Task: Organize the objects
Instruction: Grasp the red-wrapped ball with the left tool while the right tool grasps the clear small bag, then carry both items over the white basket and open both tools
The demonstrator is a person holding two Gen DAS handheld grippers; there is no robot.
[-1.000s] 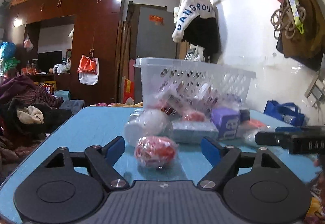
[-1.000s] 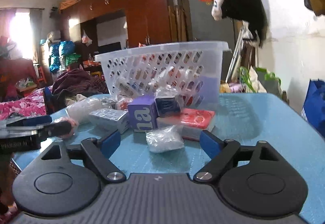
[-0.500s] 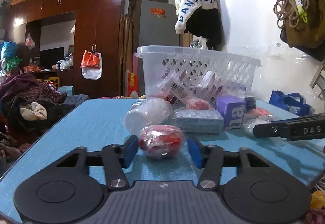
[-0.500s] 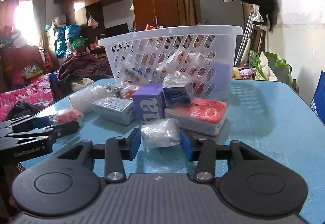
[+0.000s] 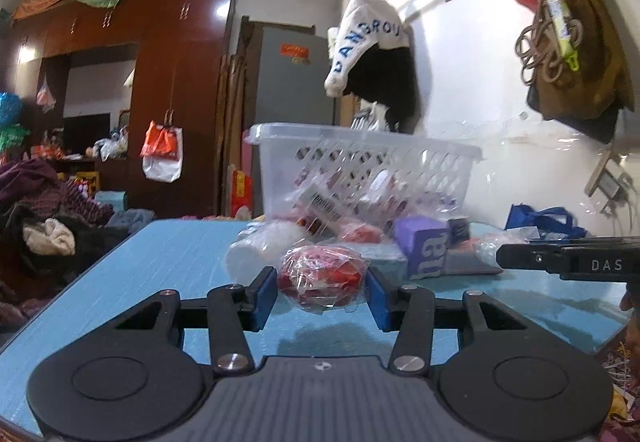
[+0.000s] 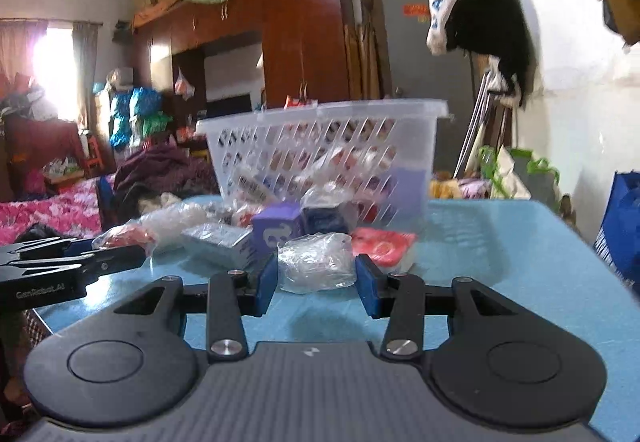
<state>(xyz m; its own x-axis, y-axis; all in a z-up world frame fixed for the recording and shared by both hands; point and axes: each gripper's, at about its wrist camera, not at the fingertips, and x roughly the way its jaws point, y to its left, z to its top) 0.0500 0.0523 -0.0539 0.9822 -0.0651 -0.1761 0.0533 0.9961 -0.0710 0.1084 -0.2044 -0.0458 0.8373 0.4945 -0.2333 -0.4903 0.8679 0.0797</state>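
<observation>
A red packet in clear wrap (image 5: pixel 322 274) hangs just above the blue table (image 5: pixel 140 262), its shadow below it. My left gripper (image 5: pixel 322 288) is closing its jaws on it, and both blue pads press its sides. In the right wrist view a crumpled clear plastic packet (image 6: pixel 316 262) sits between the pads of my right gripper (image 6: pixel 316 284), which is shut on it just off the table (image 6: pixel 500 242). The white slotted basket (image 5: pixel 360 145) stands behind, with several packets inside. Each gripper shows side-on in the other's view: the right gripper (image 5: pixel 560 260) and the left gripper (image 6: pixel 72 266).
Loose items lie in front of the basket (image 6: pixel 320 113): a purple box (image 6: pixel 280 230), a dark blue wrapped cube (image 6: pixel 324 217), a grey-blue box (image 6: pixel 218 246), a red flat pack (image 6: pixel 384 246) and a white wrapped bundle (image 5: pixel 260 242). A wall with hanging clothes is on the right.
Both grippers went from wide open to closed on their packets. The red packet and the clear packet have since risen a little off the table.
</observation>
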